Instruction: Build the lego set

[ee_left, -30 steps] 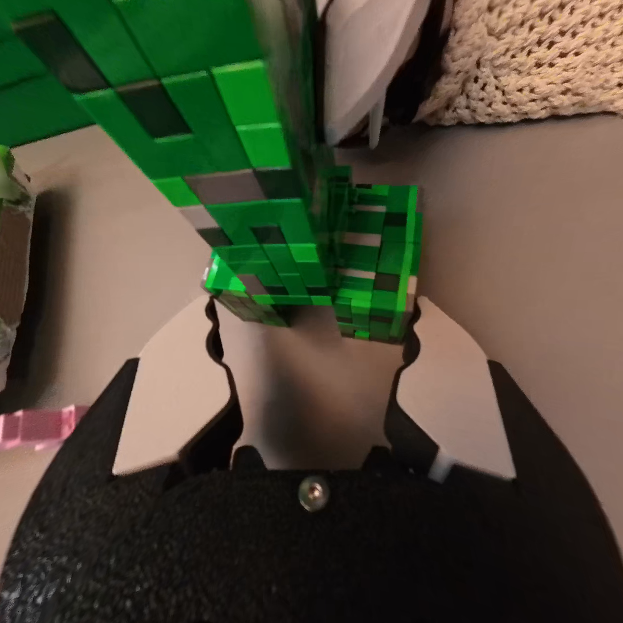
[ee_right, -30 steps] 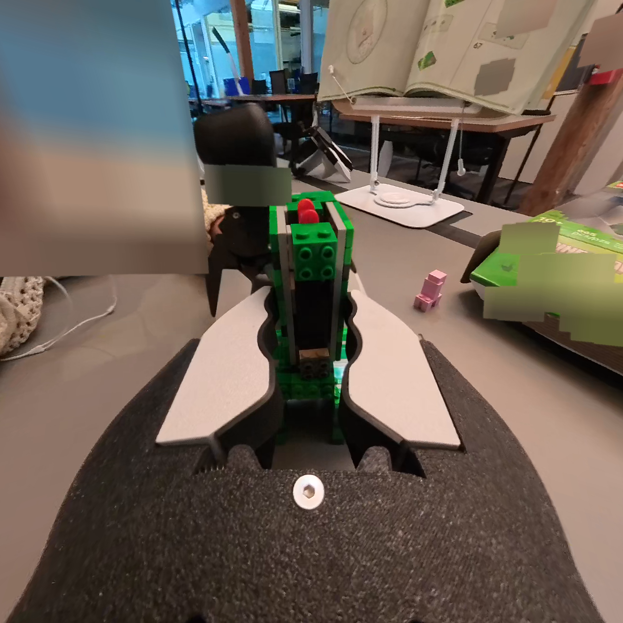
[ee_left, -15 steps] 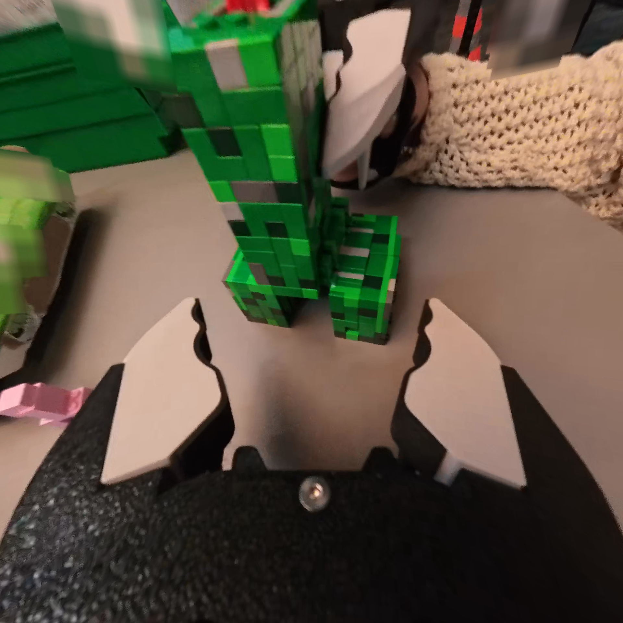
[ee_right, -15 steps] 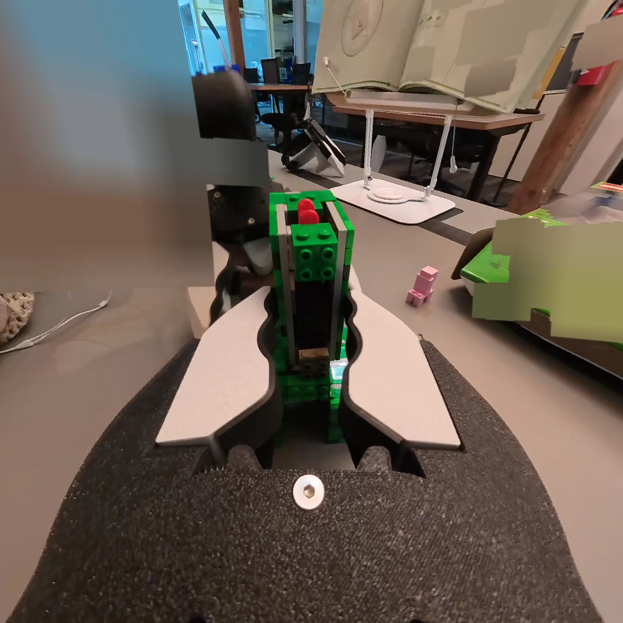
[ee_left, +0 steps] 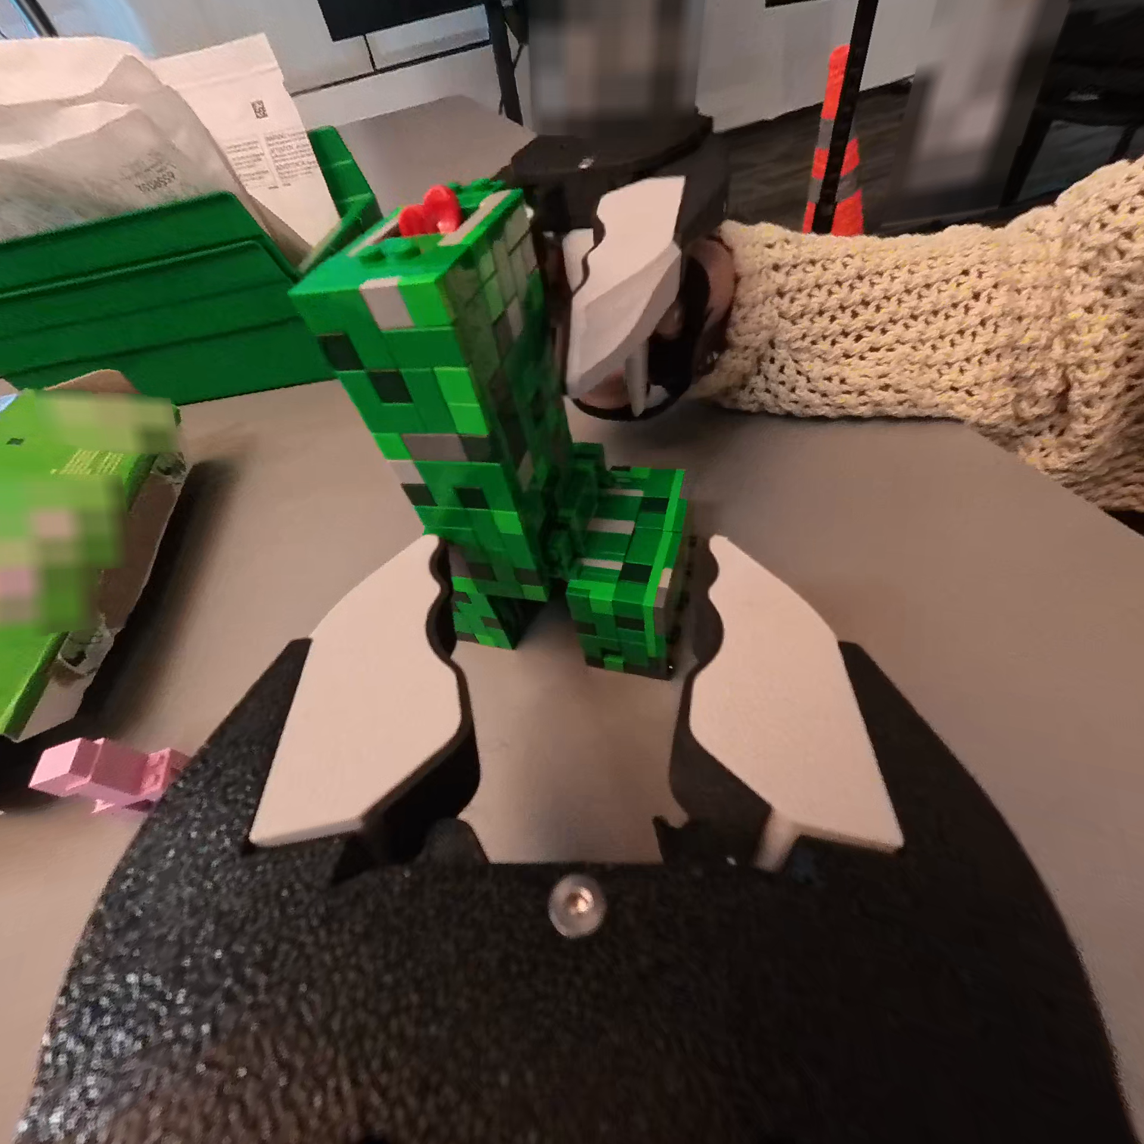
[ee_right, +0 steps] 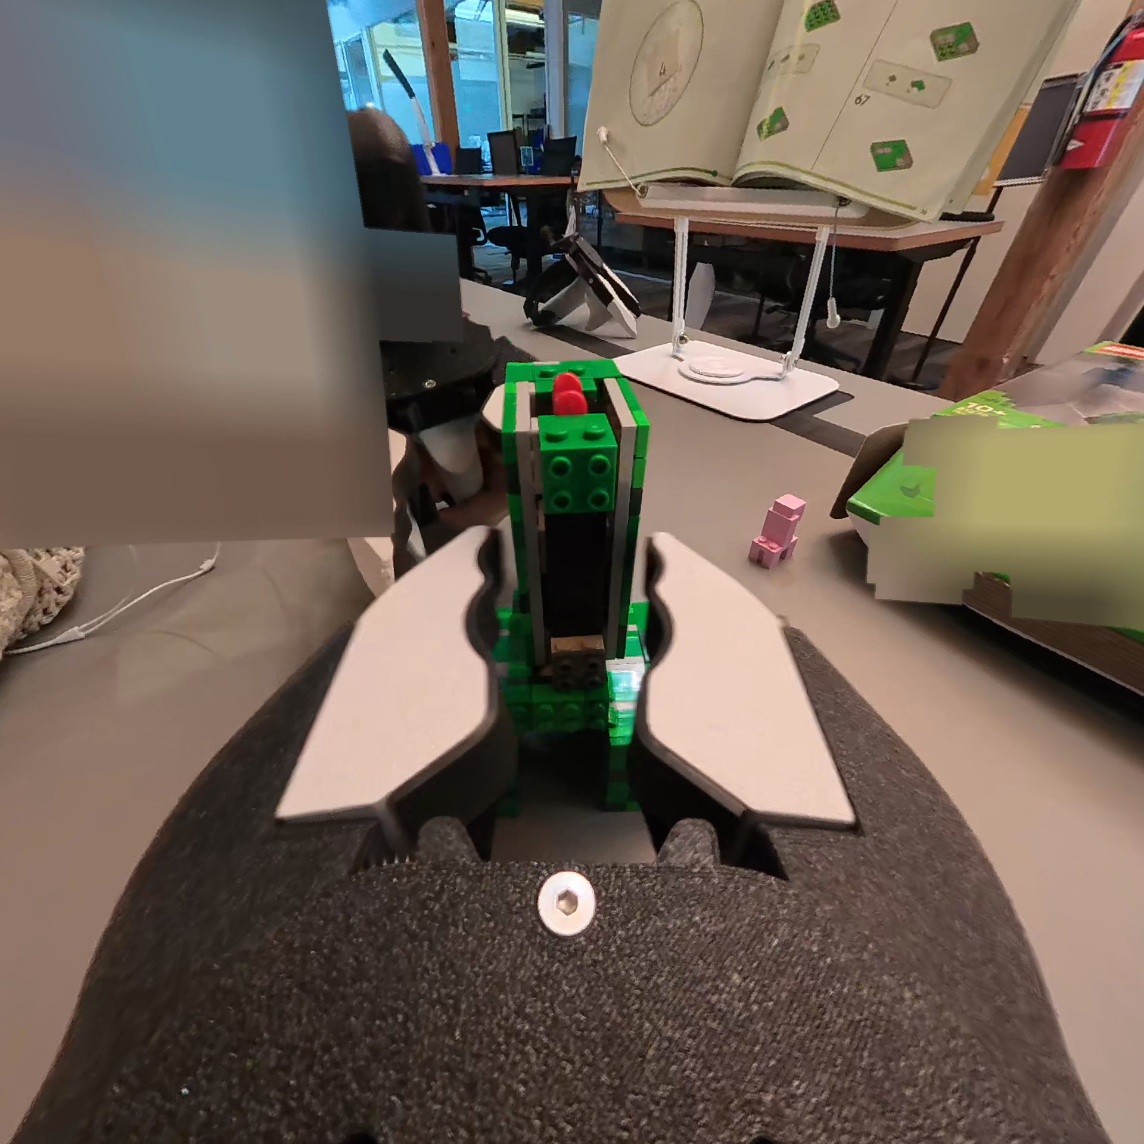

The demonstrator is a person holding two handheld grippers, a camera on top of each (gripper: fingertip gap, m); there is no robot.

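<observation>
I work over a flat grey worktop [ee_left: 866, 557]; on its far side an open pale instruction booklet on a white wire stand [ee_right: 805, 111] faces me, placed, I judge, so the steps stay readable while both claws are busy; a green cardboard set box [ee_right: 897, 489] lies to my right, its contents hidden from me; in the left wrist view a shallow green plastic tray [ee_left: 155, 297] sits behind the build with a crumpled white paper bag [ee_left: 93, 136] beside it, and I cannot tell what either holds.

The task's thing, a tall pixel-patterned green, grey and black brick figure [ee_left: 458, 396], stands upright on the worktop between my two claws; its hollow top holds a small red piece [ee_left: 430, 213], seated in the open cavity; the back shows a green studded block above a black channel.

My right claw [ee_right: 569, 625] is clamped on the figure's lower body, its pale fingers [ee_right: 421, 668] pressing both sides; I judge this steadies it for the next addition; my left claw [ee_left: 572, 594] is spread apart, its tips flanking the two blocky feet without gripping, probably ready to brace the base.

A small pink brick pig [ee_right: 777, 529] stands apart near the box.
</observation>
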